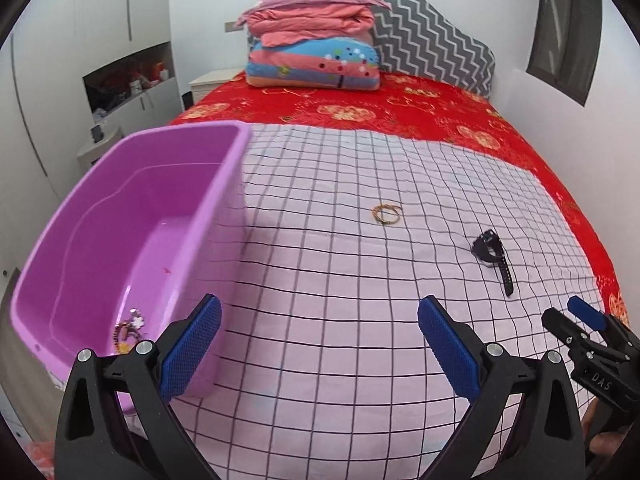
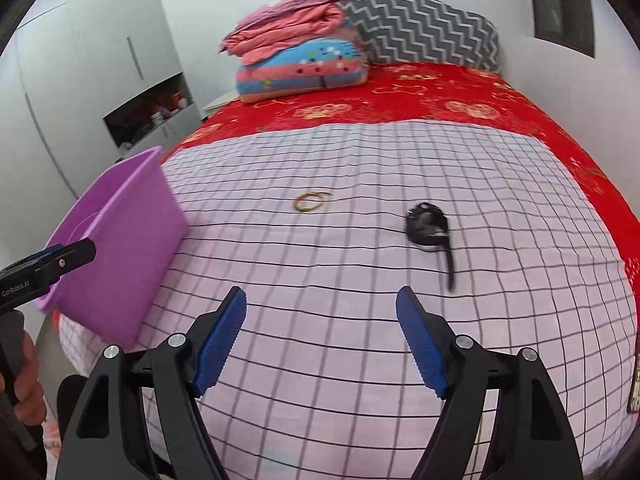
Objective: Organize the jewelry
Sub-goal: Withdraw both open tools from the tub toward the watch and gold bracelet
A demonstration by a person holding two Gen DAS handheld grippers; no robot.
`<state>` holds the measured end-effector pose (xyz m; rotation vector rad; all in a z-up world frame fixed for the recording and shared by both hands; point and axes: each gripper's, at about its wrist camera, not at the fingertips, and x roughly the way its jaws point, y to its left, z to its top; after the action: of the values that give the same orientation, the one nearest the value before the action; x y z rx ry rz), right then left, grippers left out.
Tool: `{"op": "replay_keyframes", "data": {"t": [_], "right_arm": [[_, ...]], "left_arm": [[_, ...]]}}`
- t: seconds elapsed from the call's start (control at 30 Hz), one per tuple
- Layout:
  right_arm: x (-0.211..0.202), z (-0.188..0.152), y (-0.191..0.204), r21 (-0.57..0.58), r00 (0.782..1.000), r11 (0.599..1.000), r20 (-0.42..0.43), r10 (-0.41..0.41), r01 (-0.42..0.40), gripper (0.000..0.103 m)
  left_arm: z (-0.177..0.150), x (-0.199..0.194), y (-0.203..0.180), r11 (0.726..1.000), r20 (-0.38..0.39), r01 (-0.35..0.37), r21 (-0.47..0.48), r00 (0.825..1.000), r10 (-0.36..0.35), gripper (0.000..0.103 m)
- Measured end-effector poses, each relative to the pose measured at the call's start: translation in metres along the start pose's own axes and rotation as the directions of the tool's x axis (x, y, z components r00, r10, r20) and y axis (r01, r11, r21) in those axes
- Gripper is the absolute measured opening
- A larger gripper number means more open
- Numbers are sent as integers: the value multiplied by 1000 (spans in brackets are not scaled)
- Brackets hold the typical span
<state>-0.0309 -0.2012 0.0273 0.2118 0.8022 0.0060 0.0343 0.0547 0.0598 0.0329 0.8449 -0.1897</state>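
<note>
- I read the purple tub [image 1: 132,240] as the collecting place: it sits at the left edge of the checked cloth [image 1: 340,280], at about 9 o'clock in my left wrist view, with its open top free for a drop
- One beaded piece [image 1: 130,330] already lies on the tub floor near the closest wall, so I judge the sorting partly done
- Two pieces are left out on the cloth, well apart from the tub: a gold bangle [image 1: 387,213] at roughly 12 o'clock, lying flat, and a black watch [image 1: 493,258] at about 2 o'clock, with its strap trailing toward me
- In the right wrist view the bangle [image 2: 312,201] sits at 11 o'clock and the watch [image 2: 430,234] at 1 o'clock, both ahead of the fingers, so I think either is a fair next pick for that side
- My left gripper [image 1: 320,344] has its blue pads spread wide and nothing between them; it hangs above the cloth just beside the tub's near corner, pointing up the bed
- My right gripper [image 2: 322,340] is likewise spread and empty, held above the cloth and aimed between the two loose pieces, touching neither
- The watch is blurred in the right view, so I cannot tell how its face lies
- The folded blankets [image 1: 316,40] at the head of the bed stand well apart from all this
</note>
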Motion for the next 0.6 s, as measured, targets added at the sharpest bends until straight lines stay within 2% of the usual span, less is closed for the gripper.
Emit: {"op": "replay_keyframes", "data": {"t": [0.23,0.4,0.6], "right_arm": [[36,-4,-45,64,999,997,-4,-43,43,74],[70,7,-73,101,998,993,-2,-60,60,74],[115,22,-98,112,995,989,-20,-93,95,74]], "left_arm": [[1,52,-29,1000,-29,20,20,999,-19,97],[12,102,-50,1000,-47,23,7,999,-23,97],[30,152,-79,998,-53,28,53,998,-26,97]]}}
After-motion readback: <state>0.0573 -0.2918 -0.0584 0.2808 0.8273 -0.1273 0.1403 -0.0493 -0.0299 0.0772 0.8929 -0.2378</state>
